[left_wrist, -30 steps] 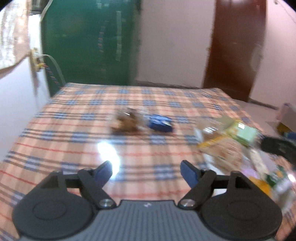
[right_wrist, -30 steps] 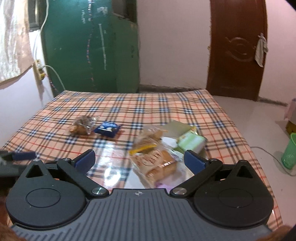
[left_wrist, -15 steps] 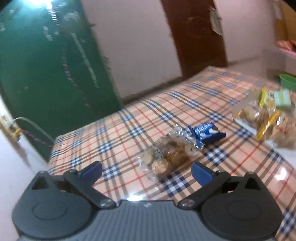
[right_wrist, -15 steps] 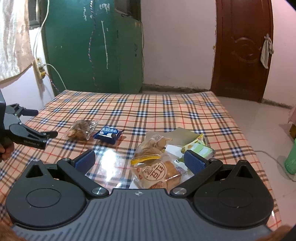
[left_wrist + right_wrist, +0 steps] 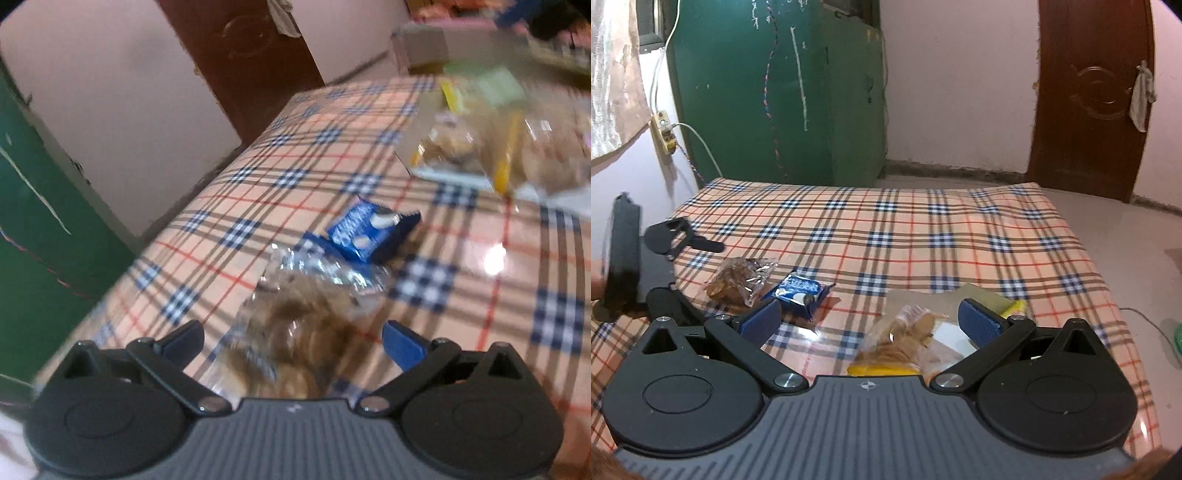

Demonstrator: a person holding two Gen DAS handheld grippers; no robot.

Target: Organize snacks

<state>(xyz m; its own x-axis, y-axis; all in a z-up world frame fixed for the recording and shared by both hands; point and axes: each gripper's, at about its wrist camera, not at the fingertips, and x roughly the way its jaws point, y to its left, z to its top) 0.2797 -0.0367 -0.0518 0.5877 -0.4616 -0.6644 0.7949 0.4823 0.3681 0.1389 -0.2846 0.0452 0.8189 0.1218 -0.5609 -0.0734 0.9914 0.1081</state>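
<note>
On the plaid tablecloth (image 5: 280, 184), straight ahead between the left gripper's (image 5: 291, 341) wide-spread, empty jaws, the clear bag of brown snacks (image 5: 299, 328) is framed, lengthwise toward the blue biscuit packet (image 5: 369, 230).

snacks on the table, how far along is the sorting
Done: nothing looks sorted; the snacks lie loose on the plaid table. In hand: the left gripper is open, its jaws to either side of the clear bag of brown snacks, not gripping. The right gripper is open over the pile of bread packs. Left: the clear bag, the blue pack beside it, and the pile.
</note>
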